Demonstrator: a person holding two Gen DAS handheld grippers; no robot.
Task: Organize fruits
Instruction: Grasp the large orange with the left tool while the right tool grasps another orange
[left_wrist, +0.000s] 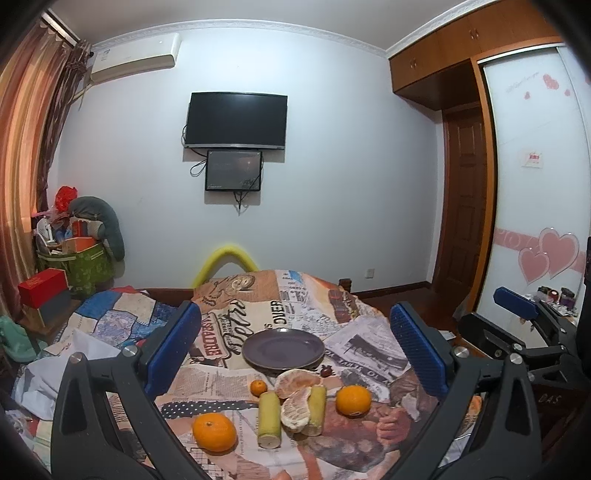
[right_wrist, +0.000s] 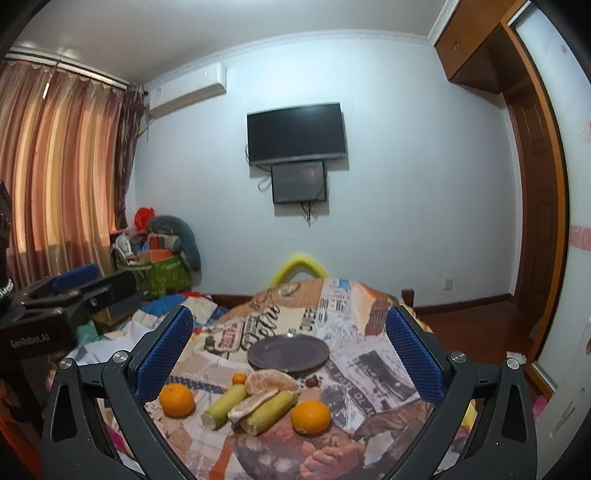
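Observation:
An empty dark purple plate (left_wrist: 283, 348) (right_wrist: 288, 353) sits on a patterned cloth. In front of it lie two oranges (left_wrist: 214, 431) (left_wrist: 353, 400) (right_wrist: 177, 400) (right_wrist: 310, 417), a small tangerine (left_wrist: 258, 387) (right_wrist: 239, 378), two peeled pomelo pieces (left_wrist: 297, 380) (left_wrist: 295, 408) (right_wrist: 271, 382), two pale green cane sections (left_wrist: 269, 419) (left_wrist: 317, 410) (right_wrist: 225, 406) (right_wrist: 269, 411) and a small dark fruit (left_wrist: 325, 371) (right_wrist: 312, 381). My left gripper (left_wrist: 295, 354) and right gripper (right_wrist: 290, 354) are both open and empty, held above and behind the fruit.
The patterned cloth (left_wrist: 236, 314) covers a raised surface that drops off at left and right. The right gripper shows at the right of the left wrist view (left_wrist: 517, 306). Boxes and a green bag (left_wrist: 88, 266) stand at the far left. A wardrobe door (left_wrist: 535, 166) is on the right.

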